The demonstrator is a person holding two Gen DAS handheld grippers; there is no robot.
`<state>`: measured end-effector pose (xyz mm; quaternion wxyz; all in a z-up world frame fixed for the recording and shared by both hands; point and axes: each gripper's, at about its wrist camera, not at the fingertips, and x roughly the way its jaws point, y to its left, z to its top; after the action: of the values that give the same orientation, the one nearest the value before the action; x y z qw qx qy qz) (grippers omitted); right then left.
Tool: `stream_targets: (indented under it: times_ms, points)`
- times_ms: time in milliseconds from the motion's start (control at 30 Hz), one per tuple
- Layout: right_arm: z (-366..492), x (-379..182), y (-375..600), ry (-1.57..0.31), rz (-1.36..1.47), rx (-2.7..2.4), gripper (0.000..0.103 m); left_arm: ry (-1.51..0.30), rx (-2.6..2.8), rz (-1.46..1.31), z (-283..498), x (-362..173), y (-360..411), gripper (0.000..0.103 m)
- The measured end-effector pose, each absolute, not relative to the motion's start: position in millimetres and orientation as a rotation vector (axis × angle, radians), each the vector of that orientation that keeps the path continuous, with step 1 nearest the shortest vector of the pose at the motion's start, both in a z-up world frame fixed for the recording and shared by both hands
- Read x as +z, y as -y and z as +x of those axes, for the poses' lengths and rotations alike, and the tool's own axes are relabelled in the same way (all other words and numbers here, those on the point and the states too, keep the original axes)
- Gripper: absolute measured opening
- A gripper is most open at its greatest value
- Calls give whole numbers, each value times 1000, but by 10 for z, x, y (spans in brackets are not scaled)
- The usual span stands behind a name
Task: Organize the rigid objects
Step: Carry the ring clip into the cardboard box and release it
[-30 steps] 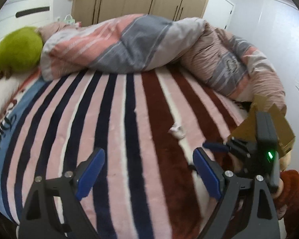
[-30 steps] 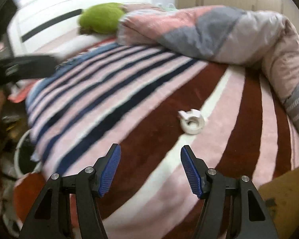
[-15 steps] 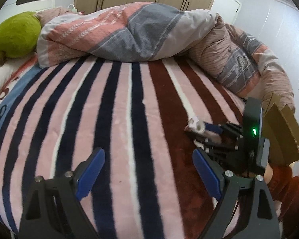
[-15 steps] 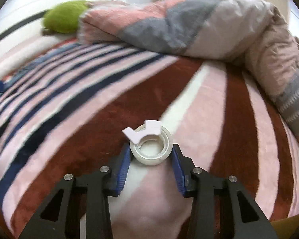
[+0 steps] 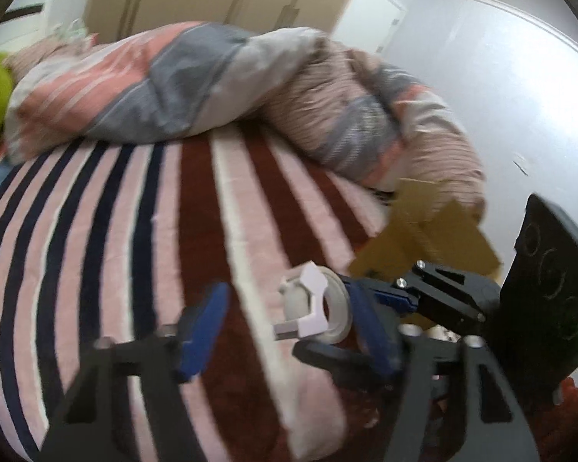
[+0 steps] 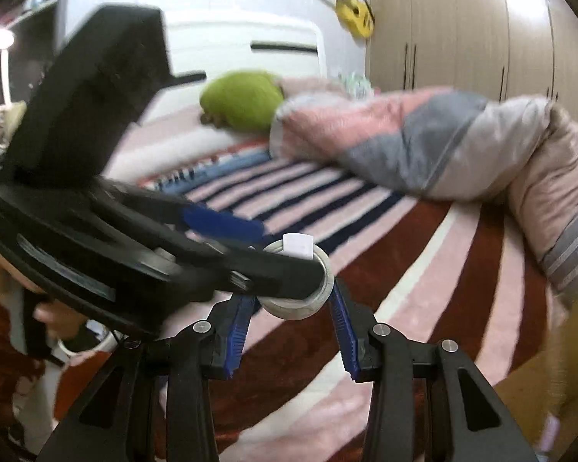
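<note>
A white tape roll with a loose white tab is held between the blue pads of my right gripper, lifted above the striped blanket. It also shows in the left wrist view, close in front of my left gripper, which is open with one finger reaching past the roll. In the right wrist view the left gripper's black finger crosses in front of the roll and hides part of it.
A striped blanket covers the bed, with a bunched quilt at the far side. A brown cardboard box stands at the bed's right edge. A green plush lies near the headboard.
My right gripper has lifted the tape roll off the blanket and carried it toward my left gripper. The left gripper has moved right, up to the roll.
</note>
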<state>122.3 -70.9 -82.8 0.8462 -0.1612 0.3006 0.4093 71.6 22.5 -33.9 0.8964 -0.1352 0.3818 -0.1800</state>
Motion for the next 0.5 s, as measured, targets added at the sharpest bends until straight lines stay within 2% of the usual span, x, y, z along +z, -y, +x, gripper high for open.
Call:
stream_targets:
  times_ms: [133,300,500]
  points:
    - [1136,-506,1007,-602,-316,826,36,-747,-453,-245,700,21,153,28]
    - [1140,-227,1527,-575,-300,738,36,-719,-525,-166,843,318,789,27]
    - [1292,-64,2229,-633,-282,617,36,-758,-615,-105,1183,338,1544,27]
